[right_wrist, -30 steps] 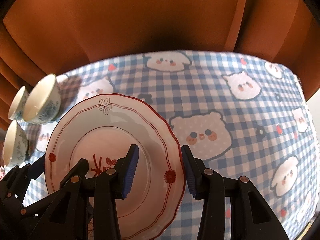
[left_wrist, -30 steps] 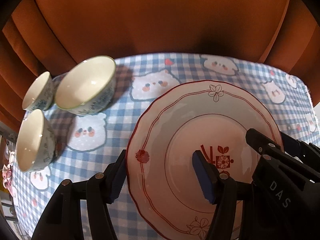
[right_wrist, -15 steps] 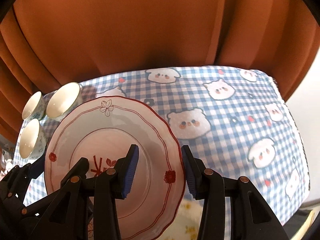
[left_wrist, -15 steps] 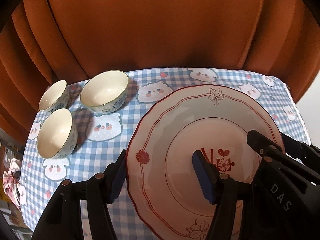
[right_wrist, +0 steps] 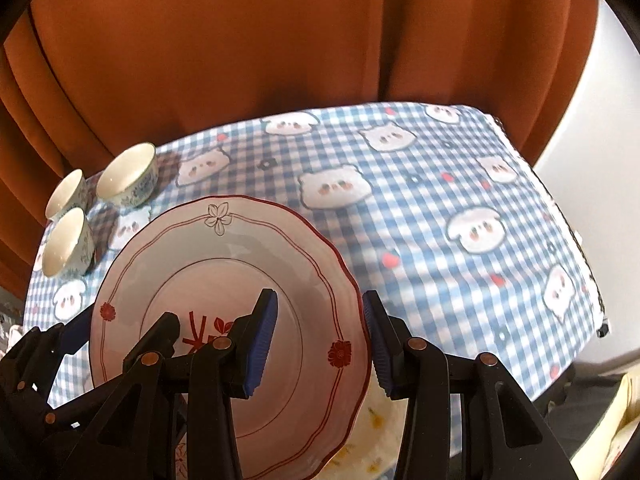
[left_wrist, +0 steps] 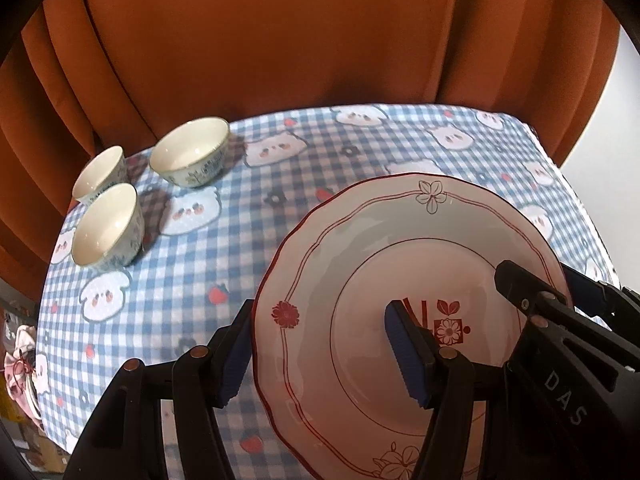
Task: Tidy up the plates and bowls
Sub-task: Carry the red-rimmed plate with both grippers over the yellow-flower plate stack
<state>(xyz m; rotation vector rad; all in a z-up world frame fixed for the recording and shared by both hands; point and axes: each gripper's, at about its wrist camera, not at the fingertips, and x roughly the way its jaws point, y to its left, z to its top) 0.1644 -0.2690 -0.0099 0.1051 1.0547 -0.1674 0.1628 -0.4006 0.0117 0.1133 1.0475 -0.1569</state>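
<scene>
Plate (left_wrist: 400, 280), white with a scalloped red rim and red flower marks, is held clear above the tabletop (left_wrist: 320, 168), face up and tilted, its far edge with the outlined flower pointing toward the orange curtain (left_wrist: 280, 40). Being round, it has no long axis. The left gripper (left_wrist: 320, 356) grips its left rim, one blue pad under the edge and the other resting on the plate's inner face beside the red motif, jaws part-way open and closed on the rim. The right gripper (right_wrist: 320, 344) holds the opposite rim near a red flower mark in the same way, one pad on the face and one outside the edge, jaws set narrower. Nothing lies on the plate. Three bowls (left_wrist: 188, 152) stand upright in a close cluster at the far left corner of the blue checked tablecloth (right_wrist: 440, 208), well apart from the plate, and all three look empty, showing plain cream insides. Two smaller ones sit nearest the curtain side and the front; the wider bowl is to their right.
</scene>
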